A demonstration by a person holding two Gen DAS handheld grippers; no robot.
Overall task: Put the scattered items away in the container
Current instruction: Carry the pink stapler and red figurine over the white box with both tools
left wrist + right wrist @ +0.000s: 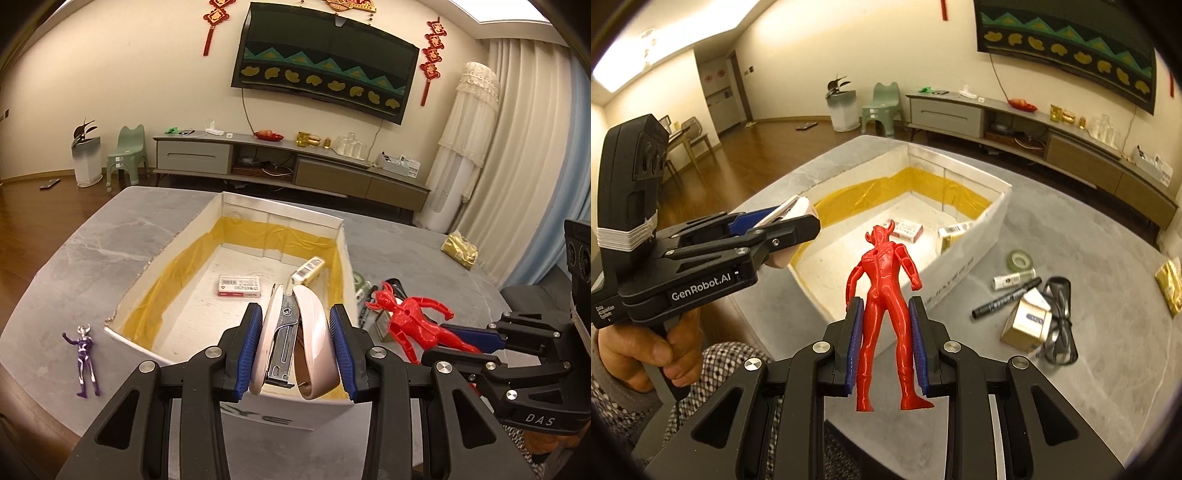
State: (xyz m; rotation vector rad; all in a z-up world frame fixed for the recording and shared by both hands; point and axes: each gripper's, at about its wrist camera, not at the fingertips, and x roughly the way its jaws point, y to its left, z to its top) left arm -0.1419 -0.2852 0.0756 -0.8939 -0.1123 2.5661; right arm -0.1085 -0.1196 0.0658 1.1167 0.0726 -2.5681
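Note:
My left gripper (295,325) is shut on a pink stapler (295,347), held over the near end of the white box (184,236) with its yellow lining. My right gripper (885,306) is shut on the legs of a red toy figure (886,295), just off the box's near right corner. In the left wrist view the red figure (410,325) hangs right of the box. Inside the box lie a red-and-white card pack (238,286) and a small yellow-white carton (308,271). A purple toy figure (85,360) lies on the table left of the box.
On the grey table (1071,229) right of the box lie a tape roll (1019,260), a small tube (1008,280), a black marker (1006,298), a gold box (1027,325), dark glasses (1060,317) and a gold packet (1171,284). A hand (646,347) holds the left gripper.

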